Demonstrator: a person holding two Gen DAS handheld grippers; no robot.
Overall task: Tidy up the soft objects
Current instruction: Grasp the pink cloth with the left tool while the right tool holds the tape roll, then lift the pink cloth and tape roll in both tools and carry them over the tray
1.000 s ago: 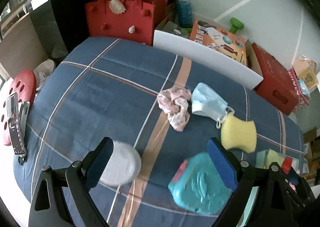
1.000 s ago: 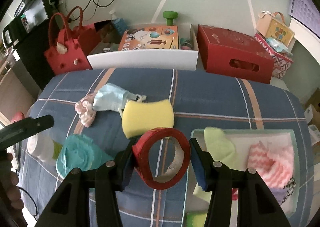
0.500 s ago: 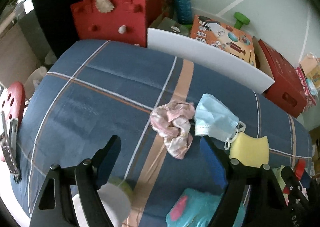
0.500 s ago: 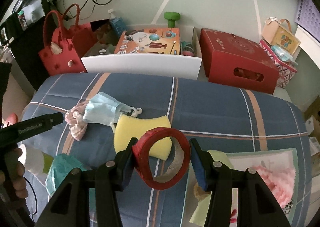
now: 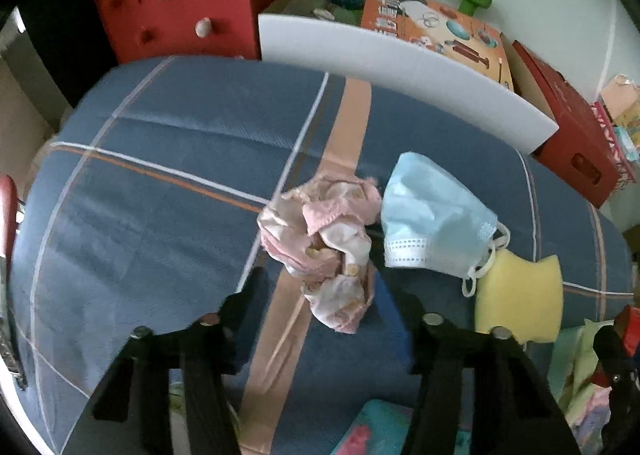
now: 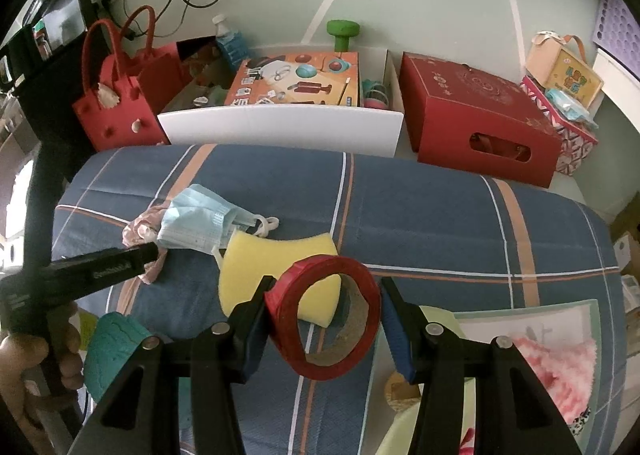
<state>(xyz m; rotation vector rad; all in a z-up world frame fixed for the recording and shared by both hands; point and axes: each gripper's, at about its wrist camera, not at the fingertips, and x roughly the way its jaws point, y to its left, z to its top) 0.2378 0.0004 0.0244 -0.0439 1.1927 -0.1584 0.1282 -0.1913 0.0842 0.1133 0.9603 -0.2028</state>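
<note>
A crumpled pink cloth [image 5: 324, 243] lies on the blue plaid tablecloth [image 5: 160, 195]. My left gripper [image 5: 318, 295] is lowered over the cloth's near end. Its jaws are closing with the cloth between them, and the left pad is still clear of it. A light blue face mask [image 5: 432, 223] lies just right of the cloth, and a yellow sponge [image 5: 520, 295] sits past the mask. My right gripper [image 6: 324, 307] is shut on a red tape roll [image 6: 360, 291], held above the sponge [image 6: 272, 267]. A pale green tray [image 6: 524, 309] at the right holds a pink fluffy item [image 6: 560, 367].
A teal pouch [image 6: 112, 351] lies at the near left, beside the person's hand [image 6: 24, 359]. Behind the table stand a red felt bag [image 6: 116, 95], a white bin [image 6: 280, 127] with a game box, and a red carton [image 6: 476, 123].
The left gripper moved forward and down, from over the white lid and teal pouch to the pink cloth, and its jaws narrowed. The right gripper kept the tape roll and drifted slightly.
</note>
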